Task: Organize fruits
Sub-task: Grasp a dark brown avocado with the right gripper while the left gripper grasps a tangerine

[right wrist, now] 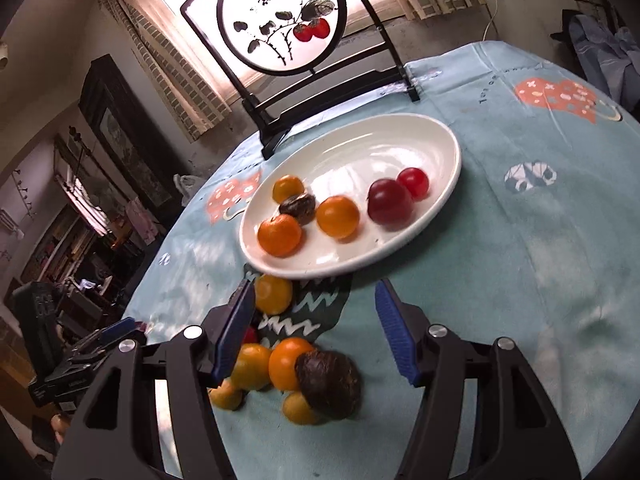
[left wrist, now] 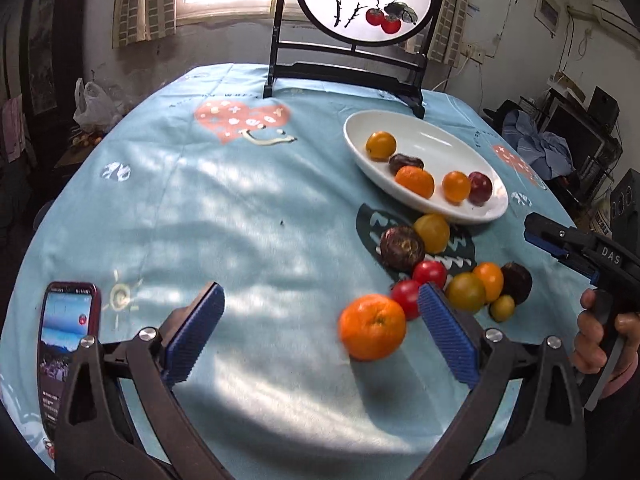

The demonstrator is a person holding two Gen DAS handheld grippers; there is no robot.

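We hold our left gripper (left wrist: pixel 320 328) wide and empty; the mandarin (left wrist: pixel 372 327) lies just inside its right finger, nearer us than the white plate (left wrist: pixel 420 128). Our right gripper (right wrist: pixel 316 330), half-spread and empty, hovers over the loose pile.

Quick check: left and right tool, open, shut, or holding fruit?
Left tool: open wide, holding nothing; an orange lies loose between the fingers.
Right tool: open, holding nothing.

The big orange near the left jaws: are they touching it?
Apart. In the left wrist view, the orange sits between the wide-open jaws, with tablecloth showing on both sides.
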